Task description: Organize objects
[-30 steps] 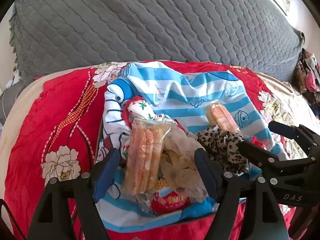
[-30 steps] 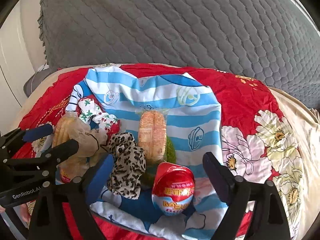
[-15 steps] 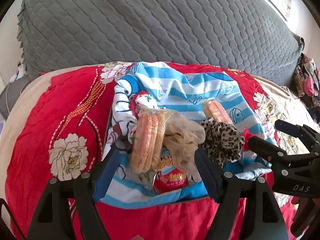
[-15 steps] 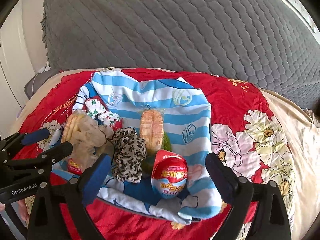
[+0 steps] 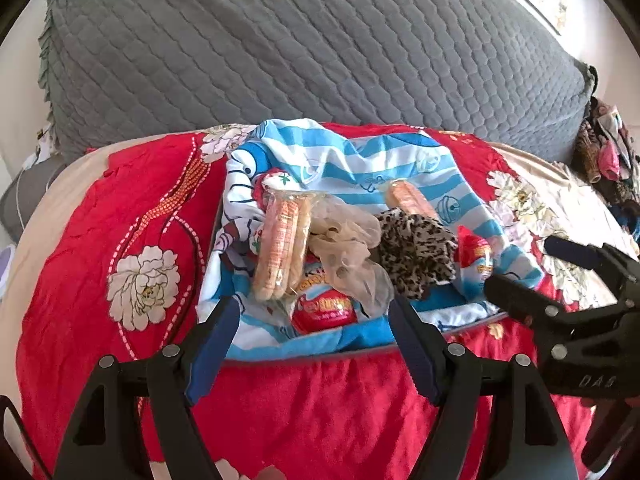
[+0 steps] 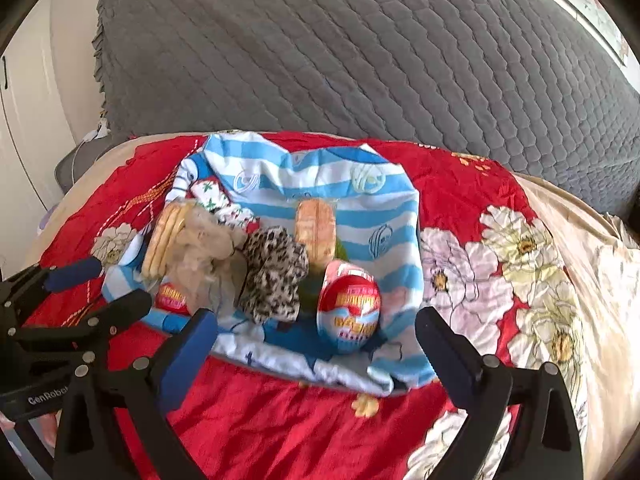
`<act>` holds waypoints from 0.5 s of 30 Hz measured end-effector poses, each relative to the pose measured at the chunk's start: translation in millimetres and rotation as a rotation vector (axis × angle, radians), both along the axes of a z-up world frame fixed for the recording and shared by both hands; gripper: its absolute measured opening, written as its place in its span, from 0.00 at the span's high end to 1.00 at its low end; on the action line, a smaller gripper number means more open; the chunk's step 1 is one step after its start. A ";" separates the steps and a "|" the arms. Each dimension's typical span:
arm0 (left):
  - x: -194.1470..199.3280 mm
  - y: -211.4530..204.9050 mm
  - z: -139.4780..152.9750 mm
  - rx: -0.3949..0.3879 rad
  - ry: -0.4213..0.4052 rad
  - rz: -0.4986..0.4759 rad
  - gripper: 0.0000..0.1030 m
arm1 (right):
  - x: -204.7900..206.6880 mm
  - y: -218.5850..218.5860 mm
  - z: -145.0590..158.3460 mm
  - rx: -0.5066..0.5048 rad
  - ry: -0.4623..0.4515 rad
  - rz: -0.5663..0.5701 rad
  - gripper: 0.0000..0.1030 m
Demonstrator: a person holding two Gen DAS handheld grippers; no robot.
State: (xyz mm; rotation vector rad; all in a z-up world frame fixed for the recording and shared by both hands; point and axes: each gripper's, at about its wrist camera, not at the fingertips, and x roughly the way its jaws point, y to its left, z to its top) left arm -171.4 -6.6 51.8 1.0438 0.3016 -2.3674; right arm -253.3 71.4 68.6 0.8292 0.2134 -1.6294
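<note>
looking down my right gripper (image 6: 316, 344), jaws opening with nothing between them, i see the red and blue foil egg-shaped snack (image 6: 349, 312) just ahead, slightly right of centre, long axis pointing away, on the blue and white striped cloth (image 6: 360, 196). my left gripper (image 5: 314, 340) stands spread and empty before the clear packet of orange wafers (image 5: 282, 250). bare red bedspread lies along the near edge

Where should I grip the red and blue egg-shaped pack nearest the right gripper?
Grip the egg pack across its widest middle, coming from the near side over the striped cloth's front edge. It stands tilted with its rounded sides clear; the leopard-print cloth is to its left. The right gripper is opening, nothing between its fingers.
</note>
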 end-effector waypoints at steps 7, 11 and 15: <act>16.1 14.3 3.5 0.000 0.006 -0.010 0.24 | 12.5 21.7 -1.5 -0.007 -0.008 0.010 0.02; 25.8 22.7 3.8 -0.003 0.008 -0.007 0.24 | 19.9 33.1 -2.5 -0.009 -0.021 0.015 0.02; 34.5 32.4 3.4 -0.005 0.008 -0.016 0.24 | 27.0 44.4 -4.5 -0.007 -0.017 0.024 0.02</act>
